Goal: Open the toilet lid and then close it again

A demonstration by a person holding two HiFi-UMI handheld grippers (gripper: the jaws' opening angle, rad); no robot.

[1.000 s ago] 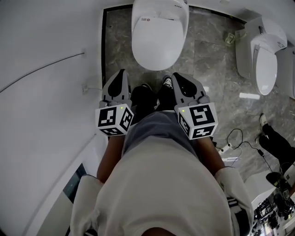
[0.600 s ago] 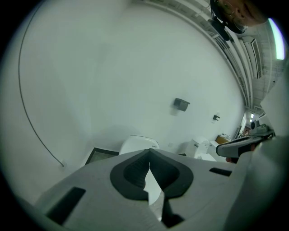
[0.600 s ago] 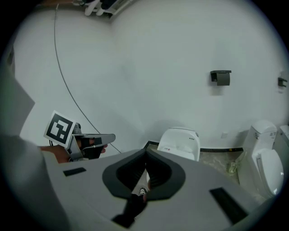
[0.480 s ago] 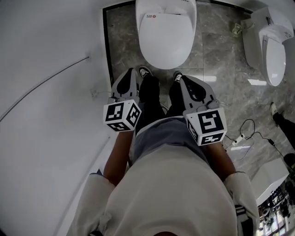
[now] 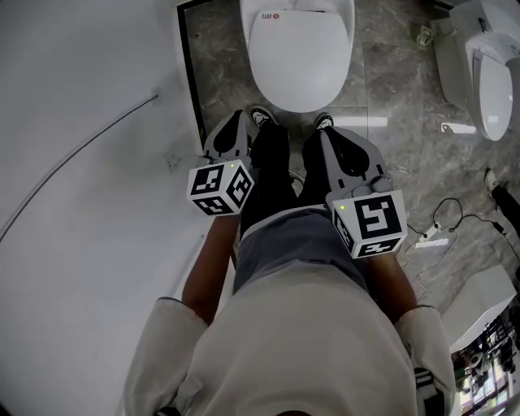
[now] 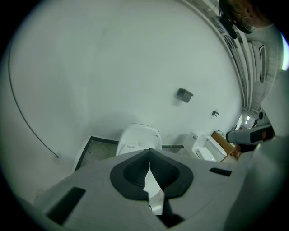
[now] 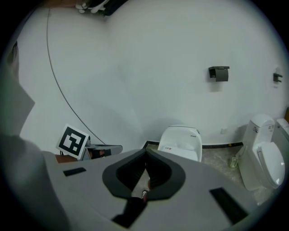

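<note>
**Both tools shut, toilet lid down**

We stand in front of the white toilet (image 5: pixel 262 20), which sits at 12 o'clock in the head view. Its lid (image 5: pixel 302 69) lies flat and closed. Our left gripper (image 5: pixel 238 120) points toward the toilet from 11 o'clock. Its two jaws are pressed together with nothing between them. Our right gripper (image 5: pixel 331 136) points the same way from 1 o'clock. Its jaws are pressed together too, and they hold nothing. Neither tool touches the lid. Our shoes (image 5: pixel 262 116) stand between the two tools, near the front of the toilet. A second toilet (image 5: pixel 487 73) is at 2 o'clock, well apart. A thin cable (image 5: pixel 443 219) lies on the grey floor (image 5: pixel 219 65) at 3 o'clock.
</note>
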